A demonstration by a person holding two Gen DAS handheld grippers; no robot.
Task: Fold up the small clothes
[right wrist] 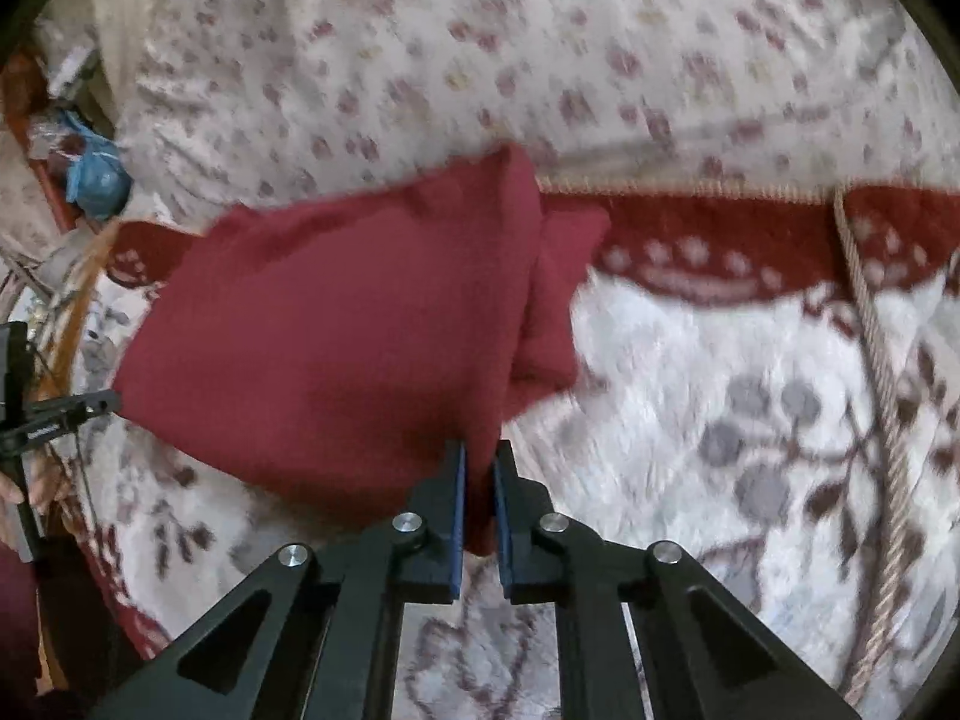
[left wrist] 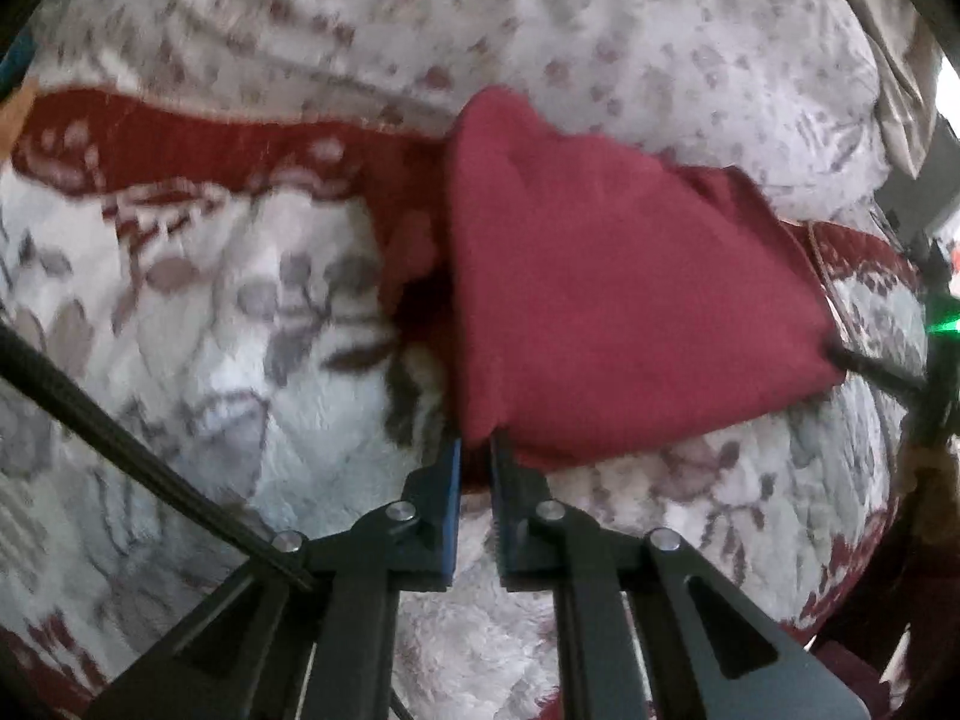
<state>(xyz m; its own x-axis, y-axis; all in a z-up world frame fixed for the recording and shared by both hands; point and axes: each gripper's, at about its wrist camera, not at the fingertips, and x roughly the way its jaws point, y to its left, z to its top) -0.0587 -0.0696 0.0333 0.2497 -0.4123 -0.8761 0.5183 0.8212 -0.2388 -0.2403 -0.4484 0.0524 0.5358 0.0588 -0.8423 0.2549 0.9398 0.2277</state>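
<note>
A small dark red garment [left wrist: 630,300] lies folded on a floral blanket [left wrist: 240,330]. My left gripper [left wrist: 477,450] is shut on its near left corner, the cloth pinched between the blue pads. In the right wrist view the same garment [right wrist: 336,330] stretches off to the left, and my right gripper [right wrist: 479,456] is shut on its near right corner. Each gripper shows in the other's view: the right gripper [left wrist: 840,357] grips the garment's far corner, and the left gripper [right wrist: 111,402] does the same at the left edge. A second layer [right wrist: 558,300] sticks out from under the garment.
The blanket has a dark red patterned band [right wrist: 750,240] across it; beyond lies a white sheet with small flowers [right wrist: 540,60]. A twisted cord [right wrist: 876,360] runs down the right. A black cable [left wrist: 120,432] crosses the left. Blue clutter [right wrist: 96,174] sits at far left.
</note>
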